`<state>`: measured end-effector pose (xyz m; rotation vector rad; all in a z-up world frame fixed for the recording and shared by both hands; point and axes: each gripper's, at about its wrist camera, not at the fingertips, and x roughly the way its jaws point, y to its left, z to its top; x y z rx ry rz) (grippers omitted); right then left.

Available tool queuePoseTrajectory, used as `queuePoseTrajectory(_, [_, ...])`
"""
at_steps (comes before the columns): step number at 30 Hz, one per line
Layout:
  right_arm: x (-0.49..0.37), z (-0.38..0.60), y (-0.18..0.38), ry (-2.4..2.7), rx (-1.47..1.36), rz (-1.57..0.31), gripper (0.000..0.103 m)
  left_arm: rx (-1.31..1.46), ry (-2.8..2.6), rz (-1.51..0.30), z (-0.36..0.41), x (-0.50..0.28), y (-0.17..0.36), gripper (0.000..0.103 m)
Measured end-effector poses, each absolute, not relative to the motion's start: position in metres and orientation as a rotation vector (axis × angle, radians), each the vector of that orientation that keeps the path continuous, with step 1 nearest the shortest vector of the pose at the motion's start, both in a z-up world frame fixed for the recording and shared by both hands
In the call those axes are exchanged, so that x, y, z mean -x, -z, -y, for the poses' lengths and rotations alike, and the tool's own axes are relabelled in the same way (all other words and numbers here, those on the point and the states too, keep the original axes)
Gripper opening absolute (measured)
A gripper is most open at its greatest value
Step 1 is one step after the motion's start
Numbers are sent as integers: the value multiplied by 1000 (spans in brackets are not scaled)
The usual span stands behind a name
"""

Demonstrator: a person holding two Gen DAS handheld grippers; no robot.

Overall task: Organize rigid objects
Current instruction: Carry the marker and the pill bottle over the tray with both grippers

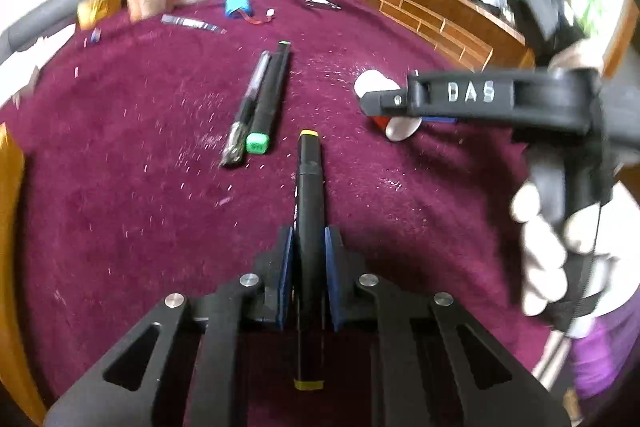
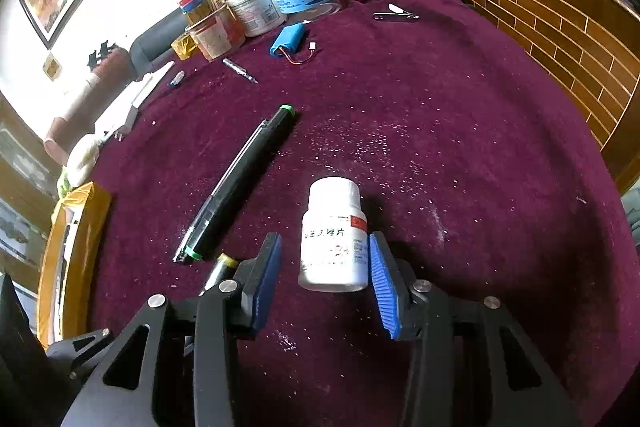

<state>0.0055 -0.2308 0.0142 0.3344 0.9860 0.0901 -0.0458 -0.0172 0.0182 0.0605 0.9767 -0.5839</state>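
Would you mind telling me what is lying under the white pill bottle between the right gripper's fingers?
The white pill bottle lies on its side on the maroon tablecloth, between the right gripper's open blue pads. Only cloth shows around it; the patch directly beneath is covered by the bottle.

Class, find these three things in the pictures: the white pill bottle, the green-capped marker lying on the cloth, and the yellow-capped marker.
white pill bottle [image 2: 334, 239], right wrist view, on its label.
green-capped marker [image 1: 269, 99], left wrist view, on its black barrel.
yellow-capped marker [image 1: 309, 183], left wrist view, on its barrel ahead of the fingers.
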Motion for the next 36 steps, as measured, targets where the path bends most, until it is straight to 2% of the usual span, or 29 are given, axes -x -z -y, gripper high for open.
queuePoseTrajectory(4, [-11,220,-7,-76,-284,-1017,39,-1,589,-976,4,53,-22,12])
queuePoseTrajectory(6, [-9,216,-7,-62,-240,-1005,31,36,598,-970,-5,58,-26,12])
queuePoseTrajectory(18, [19,220,-26,-97,-285,-957,31,49,532,-889,-36,79,-48,13])
queuePoseTrajectory(36, [50,171,-49,-204,-262,-940,31,15,448,-827,-60,104,-60,13])
